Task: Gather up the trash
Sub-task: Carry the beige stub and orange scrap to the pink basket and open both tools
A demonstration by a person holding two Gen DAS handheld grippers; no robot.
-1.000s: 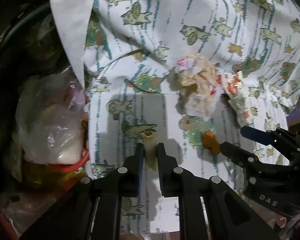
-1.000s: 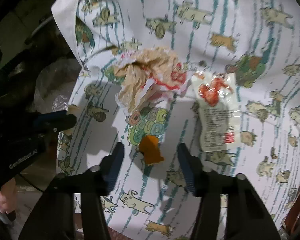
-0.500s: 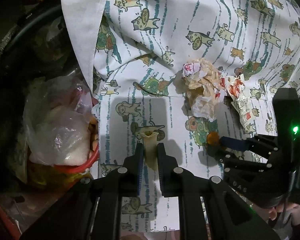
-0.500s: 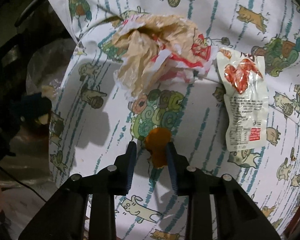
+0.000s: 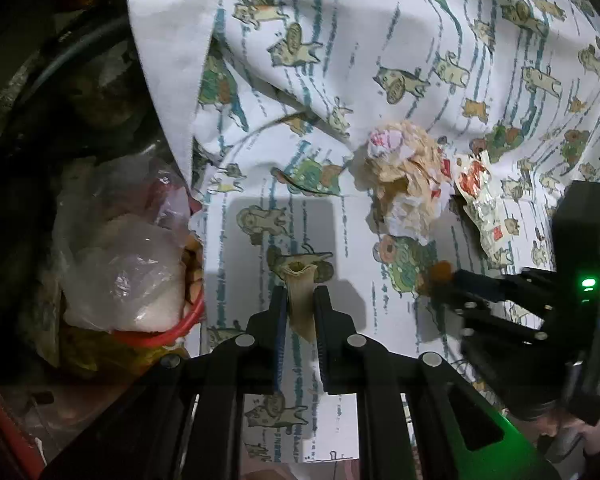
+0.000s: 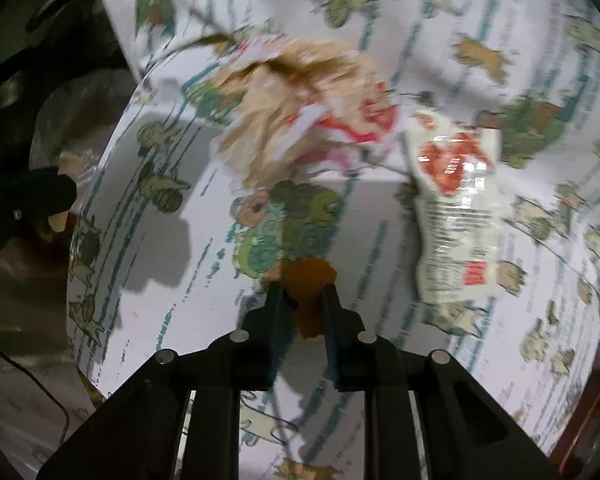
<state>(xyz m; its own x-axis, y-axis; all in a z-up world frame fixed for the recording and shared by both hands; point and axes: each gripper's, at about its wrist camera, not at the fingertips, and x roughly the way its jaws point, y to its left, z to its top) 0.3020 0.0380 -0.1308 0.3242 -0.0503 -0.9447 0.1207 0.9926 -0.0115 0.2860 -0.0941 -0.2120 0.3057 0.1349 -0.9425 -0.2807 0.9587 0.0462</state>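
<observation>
Left wrist view, at 9 o'clock: a red-rimmed bin (image 5: 188,322) beside the cloth edge holds a clear plastic bag (image 5: 120,268). At centre, the left gripper (image 5: 300,300) has its jaws pinching a beige tubular scrap (image 5: 300,292), upright over the cartoon-print cloth (image 5: 380,40) covering the bench. At 1 o'clock from it lies a crumpled paper wrapper (image 5: 404,184), with a sauce packet (image 5: 480,200) just beside it toward 3 o'clock. At 3 o'clock the right gripper (image 5: 440,276) reaches in, an orange scrap (image 5: 442,270) at its tips. Right wrist view, blurred: at 9 o'clock the left gripper's tip (image 6: 40,196) shows dark; jaw state cannot be told there. At centre the right gripper (image 6: 302,300) has its jaws pinching the orange scrap (image 6: 308,280). The wrapper (image 6: 296,112) lies at 12 o'clock, the packet (image 6: 456,216) at 2 o'clock.
</observation>
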